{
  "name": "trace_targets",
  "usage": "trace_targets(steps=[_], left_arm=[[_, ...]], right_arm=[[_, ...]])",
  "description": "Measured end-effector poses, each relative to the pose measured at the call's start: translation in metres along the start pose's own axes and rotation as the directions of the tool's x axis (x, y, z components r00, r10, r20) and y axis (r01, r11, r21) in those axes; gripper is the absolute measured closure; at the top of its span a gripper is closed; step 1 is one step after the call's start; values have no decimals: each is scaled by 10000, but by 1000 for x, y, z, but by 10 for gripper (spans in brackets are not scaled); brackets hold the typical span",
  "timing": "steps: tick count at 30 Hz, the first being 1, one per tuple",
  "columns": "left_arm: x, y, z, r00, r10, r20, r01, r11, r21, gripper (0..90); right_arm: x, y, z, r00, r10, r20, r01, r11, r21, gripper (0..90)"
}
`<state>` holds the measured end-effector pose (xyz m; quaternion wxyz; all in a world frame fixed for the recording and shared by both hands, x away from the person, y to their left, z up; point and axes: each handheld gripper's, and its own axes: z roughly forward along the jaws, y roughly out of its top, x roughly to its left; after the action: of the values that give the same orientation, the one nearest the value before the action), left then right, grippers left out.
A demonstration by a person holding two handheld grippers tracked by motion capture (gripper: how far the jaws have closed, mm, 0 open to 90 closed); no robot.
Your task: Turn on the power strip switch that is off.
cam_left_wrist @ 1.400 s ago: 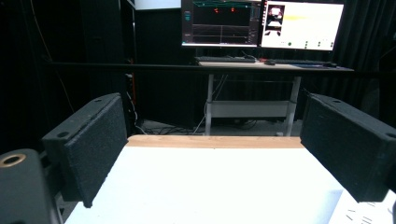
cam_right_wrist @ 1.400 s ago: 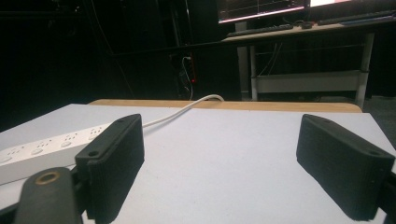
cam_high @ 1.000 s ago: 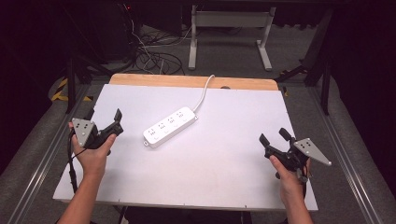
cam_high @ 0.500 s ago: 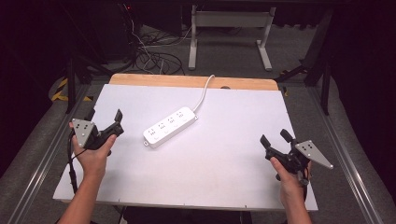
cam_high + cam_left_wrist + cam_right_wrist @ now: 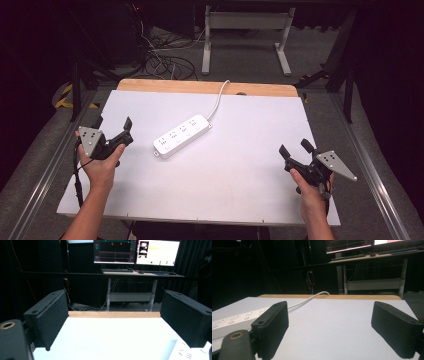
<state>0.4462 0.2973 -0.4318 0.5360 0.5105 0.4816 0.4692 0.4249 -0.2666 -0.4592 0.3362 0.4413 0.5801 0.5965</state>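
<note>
A white power strip (image 5: 181, 135) lies at an angle near the middle of the white table (image 5: 240, 175), its white cable (image 5: 219, 99) running to the far edge. In the right gripper view the power strip (image 5: 234, 321) sits at the left, with its cable (image 5: 312, 298) curving back. A corner of the power strip (image 5: 191, 352) peeks in at the bottom right of the left gripper view. My left gripper (image 5: 113, 129) is held at the table's left side, open and empty. My right gripper (image 5: 295, 147) is held near the front right, open and empty.
A wooden strip (image 5: 207, 87) borders the table's far edge. Beyond it stand a desk frame (image 5: 245, 35) and loose floor cables (image 5: 160, 62). Monitors (image 5: 136, 251) glow on the desk behind. Metal rails (image 5: 372, 170) run along both sides of the table.
</note>
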Motion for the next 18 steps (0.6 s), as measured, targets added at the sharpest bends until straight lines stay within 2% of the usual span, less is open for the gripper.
trace_targets(steps=[18], left_arm=[[1, -1, 1, 10000, -3, -25, 3, 10000, 64, 86]], right_arm=[[0, -1, 2, 10000, 72, -28, -72, 10000, -16, 44]])
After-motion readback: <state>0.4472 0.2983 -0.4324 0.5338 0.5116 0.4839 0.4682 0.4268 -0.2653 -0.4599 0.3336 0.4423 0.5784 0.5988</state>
